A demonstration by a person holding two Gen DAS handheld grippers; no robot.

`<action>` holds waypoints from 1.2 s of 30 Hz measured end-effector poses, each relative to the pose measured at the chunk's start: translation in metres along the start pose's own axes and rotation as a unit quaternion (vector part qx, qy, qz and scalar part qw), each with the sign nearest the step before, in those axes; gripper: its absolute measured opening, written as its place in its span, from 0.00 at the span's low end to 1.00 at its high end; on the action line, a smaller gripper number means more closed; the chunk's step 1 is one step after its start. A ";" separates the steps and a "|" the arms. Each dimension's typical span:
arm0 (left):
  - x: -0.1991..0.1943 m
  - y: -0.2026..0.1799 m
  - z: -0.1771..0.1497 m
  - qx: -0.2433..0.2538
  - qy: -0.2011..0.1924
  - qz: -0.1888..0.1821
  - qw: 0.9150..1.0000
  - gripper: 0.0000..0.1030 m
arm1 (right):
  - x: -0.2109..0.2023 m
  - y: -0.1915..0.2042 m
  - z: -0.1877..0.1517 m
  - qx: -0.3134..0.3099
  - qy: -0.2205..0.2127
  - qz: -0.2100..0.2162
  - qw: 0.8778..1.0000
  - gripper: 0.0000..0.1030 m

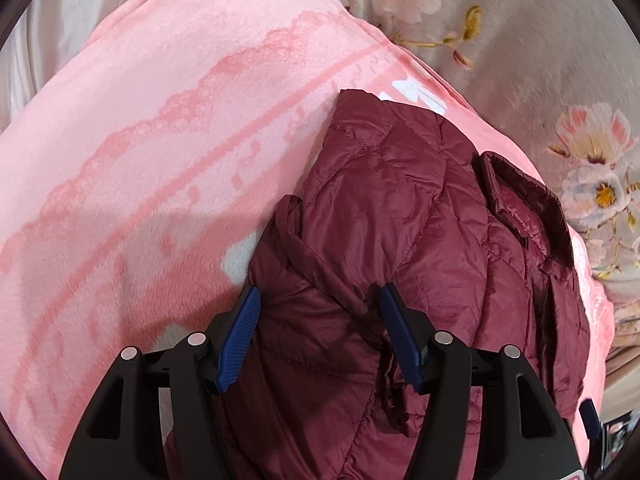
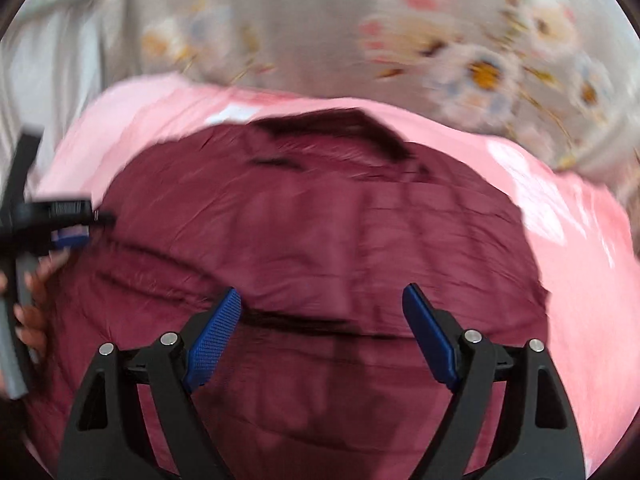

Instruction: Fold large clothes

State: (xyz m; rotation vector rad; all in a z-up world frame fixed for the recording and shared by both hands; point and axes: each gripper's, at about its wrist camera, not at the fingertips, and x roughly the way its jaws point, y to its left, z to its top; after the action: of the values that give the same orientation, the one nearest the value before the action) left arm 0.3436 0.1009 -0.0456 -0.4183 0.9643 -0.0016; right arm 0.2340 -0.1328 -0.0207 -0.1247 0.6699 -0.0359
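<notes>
Pink fleece blanket (image 1: 140,152) covers the work surface, over a grey floral sheet (image 1: 540,60). Nearest in the left wrist view, the left gripper (image 1: 316,300) stands spread over the maroon quilted jacket (image 1: 380,220), which lies folded and runs from 6 toward 1 o'clock. The right gripper (image 2: 320,300) (its picture is blurred) is likewise spread above the jacket (image 2: 320,220). At 9 o'clock there, a hand (image 2: 32,300) holds the other tool. Farthest, the sheet (image 2: 320,20) spans 12 o'clock.
</notes>
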 end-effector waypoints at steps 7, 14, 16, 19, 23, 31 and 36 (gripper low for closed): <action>-0.001 -0.007 -0.007 0.026 -0.018 0.016 0.999 0.59 | 0.027 0.004 0.003 -0.008 0.037 0.005 0.999 0.09; -0.001 -0.006 -0.007 0.025 -0.019 0.010 0.999 0.59 | -0.003 -0.088 0.003 0.147 -0.002 -0.015 0.989 0.05; -0.001 -0.006 -0.007 0.028 -0.020 0.013 0.999 0.59 | -0.004 -0.119 -0.009 0.190 0.011 -0.024 0.981 0.05; -0.001 -0.007 -0.007 0.031 -0.020 0.015 0.999 0.61 | 0.007 -0.139 -0.028 0.216 0.048 -0.028 0.975 0.05; -0.009 0.006 0.001 -0.011 0.001 -0.028 1.000 0.59 | 0.011 -0.144 -0.040 0.221 0.065 -0.003 0.973 0.08; -0.009 0.027 0.030 -0.131 0.057 -0.147 0.979 0.59 | 0.006 -0.170 -0.026 0.290 0.041 0.046 0.955 0.52; 0.008 0.024 0.038 -0.165 0.070 -0.165 0.970 0.49 | 0.025 -0.164 -0.018 0.273 0.059 0.039 0.959 0.25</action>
State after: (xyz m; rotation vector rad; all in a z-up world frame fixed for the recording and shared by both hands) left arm 0.3743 0.1349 -0.0416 -0.8923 1.0275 -0.1767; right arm 0.2435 -0.2993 -0.0293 0.4386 0.7621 -0.1522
